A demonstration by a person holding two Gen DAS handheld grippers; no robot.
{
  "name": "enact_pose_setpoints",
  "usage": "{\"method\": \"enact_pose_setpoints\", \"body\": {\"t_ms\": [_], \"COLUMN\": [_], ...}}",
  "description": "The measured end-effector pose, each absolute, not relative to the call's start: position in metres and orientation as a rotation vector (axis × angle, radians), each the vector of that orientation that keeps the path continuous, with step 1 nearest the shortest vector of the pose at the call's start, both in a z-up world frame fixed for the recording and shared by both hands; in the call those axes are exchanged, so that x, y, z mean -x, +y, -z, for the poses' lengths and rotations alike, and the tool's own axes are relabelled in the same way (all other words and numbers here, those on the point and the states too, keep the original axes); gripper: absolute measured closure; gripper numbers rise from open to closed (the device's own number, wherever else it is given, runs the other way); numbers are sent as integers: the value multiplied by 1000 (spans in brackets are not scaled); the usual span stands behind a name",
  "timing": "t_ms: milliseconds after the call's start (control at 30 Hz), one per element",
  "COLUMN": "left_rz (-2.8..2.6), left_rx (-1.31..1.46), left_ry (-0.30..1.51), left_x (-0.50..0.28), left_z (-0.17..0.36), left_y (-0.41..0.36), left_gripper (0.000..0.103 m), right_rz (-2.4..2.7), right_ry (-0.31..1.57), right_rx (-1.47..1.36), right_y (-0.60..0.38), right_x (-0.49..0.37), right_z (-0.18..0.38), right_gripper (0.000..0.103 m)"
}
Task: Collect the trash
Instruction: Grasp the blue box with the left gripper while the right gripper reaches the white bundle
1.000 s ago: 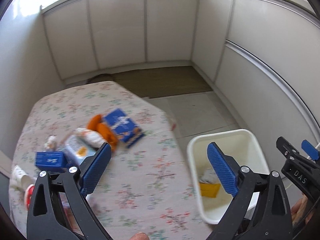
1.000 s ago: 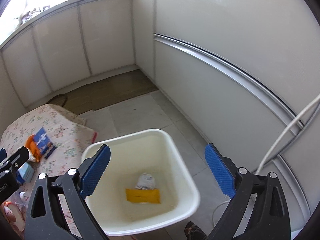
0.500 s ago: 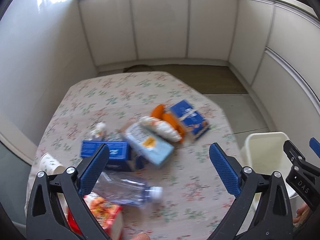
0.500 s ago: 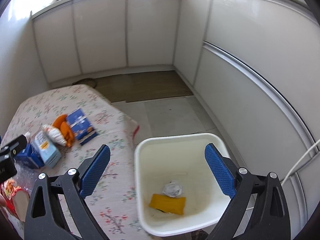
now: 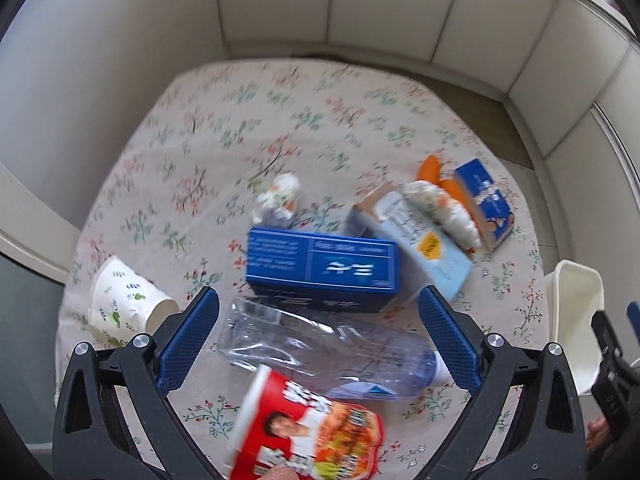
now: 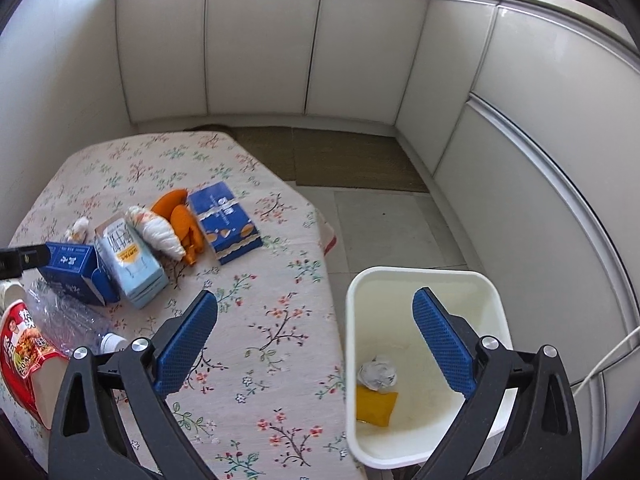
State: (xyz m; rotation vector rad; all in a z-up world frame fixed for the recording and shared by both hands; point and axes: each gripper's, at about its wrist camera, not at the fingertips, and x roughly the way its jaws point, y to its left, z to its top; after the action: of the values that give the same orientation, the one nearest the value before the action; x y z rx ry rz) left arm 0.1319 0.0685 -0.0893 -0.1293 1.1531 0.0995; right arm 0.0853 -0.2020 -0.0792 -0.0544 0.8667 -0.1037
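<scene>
Trash lies on a floral-cloth table (image 5: 240,128): a clear plastic bottle (image 5: 328,348), a red noodle cup (image 5: 308,424), a dark blue box (image 5: 320,264), a light blue carton (image 5: 424,248), a paper cup (image 5: 124,300), orange peel (image 6: 180,216) and a blue packet (image 6: 224,216). My left gripper (image 5: 318,342) hovers open over the bottle, holding nothing. Open and empty too, my right gripper (image 6: 314,340) hangs between the table edge and the white bin (image 6: 424,280). The bin holds a yellow wrapper (image 6: 374,404) and a crumpled paper ball (image 6: 378,372).
White cabinet fronts (image 6: 256,40) curve round the back and right. A brown mat (image 6: 344,160) lies on the tiled floor beyond the table. The bin (image 5: 576,304) stands on the floor at the table's right edge. A white cable (image 6: 608,356) runs at the right.
Both grippers have swung left, away from the bin and toward the table. The left now sits low over the bottle and noodle cup; the trash pile fills its view.
</scene>
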Motion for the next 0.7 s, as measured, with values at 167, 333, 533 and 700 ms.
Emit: {"method": "enact_pose_setpoints", "body": {"t_ms": [167, 333, 533, 700], "left_rz": [-76, -78, -56, -51], "left_rx": [245, 266, 276, 271], "left_ry": [1222, 1246, 1278, 1273], "left_x": [-146, -160, -171, -176], "left_z": [106, 126, 141, 145], "left_y": [87, 84, 82, 79], "left_gripper": [7, 7, 7, 7], "right_rz": [83, 70, 72, 63], "right_ry": [902, 925, 946, 960], "right_rx": [41, 66, 65, 68], "right_y": [-197, -192, -195, -193], "right_x": [-92, -94, -99, -102], "right_z": [88, 96, 102, 105], "right_gripper": [8, 8, 8, 8]}}
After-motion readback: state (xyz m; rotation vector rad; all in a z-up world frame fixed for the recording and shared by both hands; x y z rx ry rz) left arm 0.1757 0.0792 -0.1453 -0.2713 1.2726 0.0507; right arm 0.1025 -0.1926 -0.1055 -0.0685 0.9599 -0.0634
